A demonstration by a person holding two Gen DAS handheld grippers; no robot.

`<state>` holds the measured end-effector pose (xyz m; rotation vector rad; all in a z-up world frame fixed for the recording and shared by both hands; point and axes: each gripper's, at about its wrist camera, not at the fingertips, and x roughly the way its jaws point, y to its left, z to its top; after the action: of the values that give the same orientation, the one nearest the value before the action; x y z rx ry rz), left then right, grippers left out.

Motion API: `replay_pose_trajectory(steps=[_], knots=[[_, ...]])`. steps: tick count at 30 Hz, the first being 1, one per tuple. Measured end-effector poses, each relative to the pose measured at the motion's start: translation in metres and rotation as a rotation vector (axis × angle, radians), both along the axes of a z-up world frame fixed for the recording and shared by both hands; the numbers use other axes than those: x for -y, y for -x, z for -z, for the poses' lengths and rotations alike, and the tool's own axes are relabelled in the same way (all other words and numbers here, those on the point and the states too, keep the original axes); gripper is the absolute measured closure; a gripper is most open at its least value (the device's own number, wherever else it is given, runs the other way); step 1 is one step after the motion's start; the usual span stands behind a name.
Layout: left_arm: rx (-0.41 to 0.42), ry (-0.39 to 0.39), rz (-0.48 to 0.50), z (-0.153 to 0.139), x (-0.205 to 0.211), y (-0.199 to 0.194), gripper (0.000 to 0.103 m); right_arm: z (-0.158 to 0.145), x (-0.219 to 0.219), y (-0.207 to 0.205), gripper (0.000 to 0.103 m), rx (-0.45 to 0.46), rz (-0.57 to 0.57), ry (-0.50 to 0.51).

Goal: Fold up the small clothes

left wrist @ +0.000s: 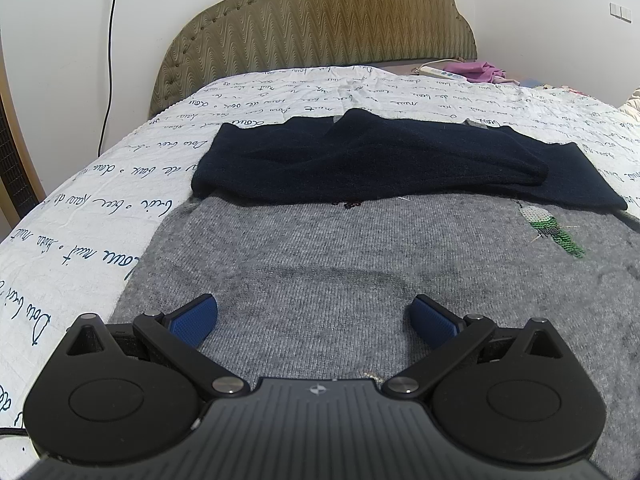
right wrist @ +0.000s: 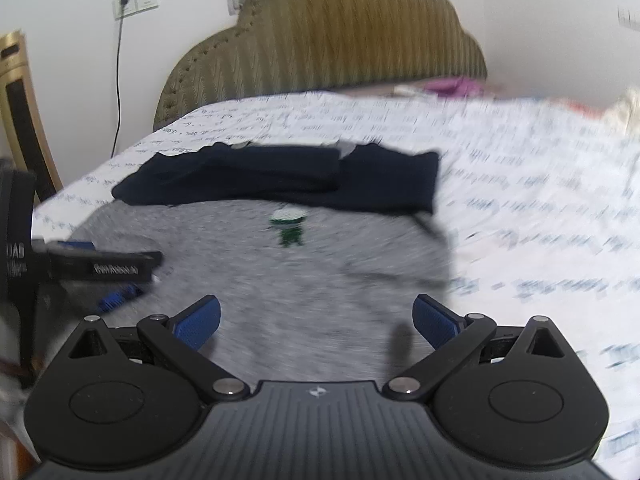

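The left black two-finger gripper (left wrist: 314, 322) with blue ribbed pads points toward 12 o'clock, its jaws spread wide, one pad (left wrist: 196, 320) at 10 o'clock and the other at 2 o'clock of its grey ridged body, nothing between them. The right black two-finger gripper (right wrist: 316, 322) stands likewise, jaws wide apart and empty, pads (right wrist: 434, 322) angled outward. In the blurred right wrist view the left gripper (right wrist: 116, 280) shows at 9 o'clock, lying sideways and low.
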<state>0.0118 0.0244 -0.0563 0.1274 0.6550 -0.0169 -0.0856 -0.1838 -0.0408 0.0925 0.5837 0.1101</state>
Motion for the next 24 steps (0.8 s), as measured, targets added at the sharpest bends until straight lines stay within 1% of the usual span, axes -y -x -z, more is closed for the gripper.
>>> replay_pose_trajectory(steps=[1,3,10,13,15,16,18,20,22,24], knots=[[0.000,0.000,0.000,0.000,0.000,0.000,0.001,0.000,0.003,0.006,0.000,0.017,-0.004,0.032],[0.000,0.000,0.000,0.000,0.000,0.000,0.001,0.000,0.014,0.015,0.000,0.031,-0.011,0.041],[-0.001,-0.004,-0.001,0.000,0.002,0.000,0.001,0.008,0.065,0.040,0.000,-0.023,0.005,-0.109],[-0.033,0.026,0.003,-0.004,-0.001,0.001,0.001,0.012,0.074,0.047,0.000,-0.076,-0.002,-0.147],[-0.054,0.009,0.055,-0.007,-0.003,0.002,0.001,0.016,0.074,0.052,0.000,-0.097,-0.026,-0.171],[-0.053,0.016,0.048,-0.009,-0.005,0.004,0.001,0.016,0.074,0.053,0.000,-0.102,-0.033,-0.175],[-0.038,0.060,0.030,-0.014,-0.013,0.018,0.008,0.018,0.070,0.055,0.000,-0.122,-0.049,-0.168],[-0.024,0.105,0.037,-0.022,-0.026,0.036,0.005,0.019,0.066,0.058,0.000,-0.131,-0.069,-0.150],[-0.033,0.106,0.066,-0.028,-0.039,0.053,0.005,0.018,0.063,0.063,0.000,-0.136,-0.093,-0.140],[-0.038,0.083,0.088,-0.034,-0.057,0.071,0.004,0.016,0.066,0.069,0.000,-0.132,-0.110,-0.151]])
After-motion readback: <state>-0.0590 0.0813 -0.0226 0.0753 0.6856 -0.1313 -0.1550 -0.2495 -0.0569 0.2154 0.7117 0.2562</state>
